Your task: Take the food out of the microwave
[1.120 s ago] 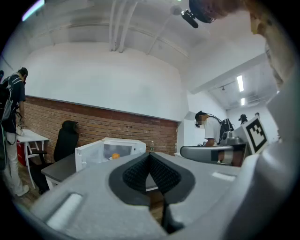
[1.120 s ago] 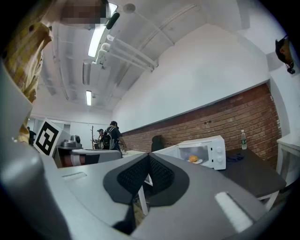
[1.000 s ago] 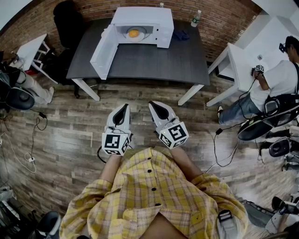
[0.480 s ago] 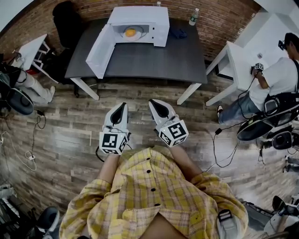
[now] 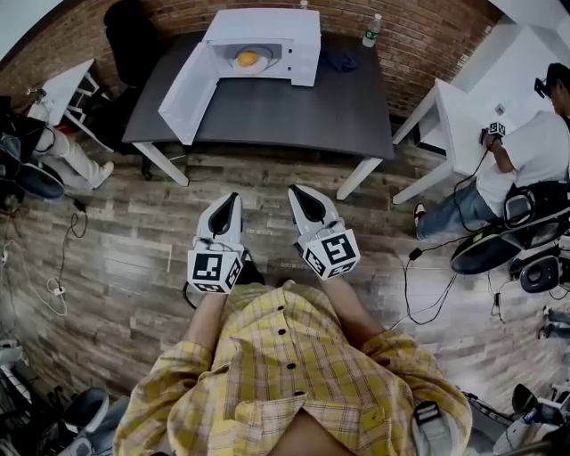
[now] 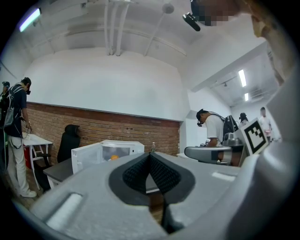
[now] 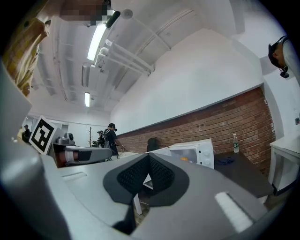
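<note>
One boxy white microwave (image 5: 267,25), flat door (image 5: 185,89) open, round orange food (image 5: 247,59)

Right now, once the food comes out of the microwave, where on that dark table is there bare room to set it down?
The whole front half of the table is bare, from the open microwave door on the left across to the right edge. The back is crowded: the microwave, then a blue cloth and a bottle in the right rear corner.

Orange food (image 5: 247,59) inside open white microwave (image 5: 267,27)
</note>
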Demonstrator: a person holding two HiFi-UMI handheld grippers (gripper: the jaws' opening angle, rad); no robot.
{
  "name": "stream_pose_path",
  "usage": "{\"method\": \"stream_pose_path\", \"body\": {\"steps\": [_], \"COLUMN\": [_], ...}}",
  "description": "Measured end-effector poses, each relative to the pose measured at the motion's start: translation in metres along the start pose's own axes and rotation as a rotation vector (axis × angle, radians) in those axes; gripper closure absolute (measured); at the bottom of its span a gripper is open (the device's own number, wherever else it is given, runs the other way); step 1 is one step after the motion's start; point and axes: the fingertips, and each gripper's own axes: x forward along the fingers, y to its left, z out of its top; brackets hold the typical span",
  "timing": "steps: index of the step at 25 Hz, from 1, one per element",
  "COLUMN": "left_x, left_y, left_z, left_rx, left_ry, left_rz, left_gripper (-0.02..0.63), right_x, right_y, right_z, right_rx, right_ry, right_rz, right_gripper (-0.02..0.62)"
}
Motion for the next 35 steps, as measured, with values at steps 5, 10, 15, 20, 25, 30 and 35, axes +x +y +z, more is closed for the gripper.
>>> {"method": "stream_pose_path", "body": {"steps": [5,10,15,20,25,30,35], "left_x": [0.013,0.040,0.077,0.122,0.166,0.203,0.233], "left_y": [0.006,0.022,0.042,0.070,0.104,0.134,0.165], "left_z": [-0.002,-0.006,-0.013,-0.013,-0.009,-0.010,-0.003], "left_rx": [0.008,-0.005,-0.021,-0.034,-0.045,-0.054,-0.064], "left_ry": [0.006,0.005,0.007,0.013,0.025,0.045,0.049], "left_rz": [0.003,-0.010,-0.021,-0.030,-0.036,-0.059,-0.074], "left_gripper": [0.606,0.607,0.607,0.607,0.607,0.607,0.607], "right_x": [0.012,0.039,0.070,0.111,0.155,0.196,0.235], "right_y": [-0.004,-0.016,-0.041,-0.073,-0.097,-0.117,-0.131], "right_z": [-0.003,-0.005,-0.010,-0.012,-0.004,-0.009,-0.002], "right_rx": [0.011,0.005,-0.016,-0.010,0.001,0.018,0.025], "right_ry": [0.004,-0.002,0.016,0.027,0.013,0.038,0.036], "right_rz": [0.020,0.042,0.010,-0.032,-0.062,-0.086,-0.109], "right_gripper": [0.592,0.592,0.592,0.592,0.592,0.592,0.592]}}
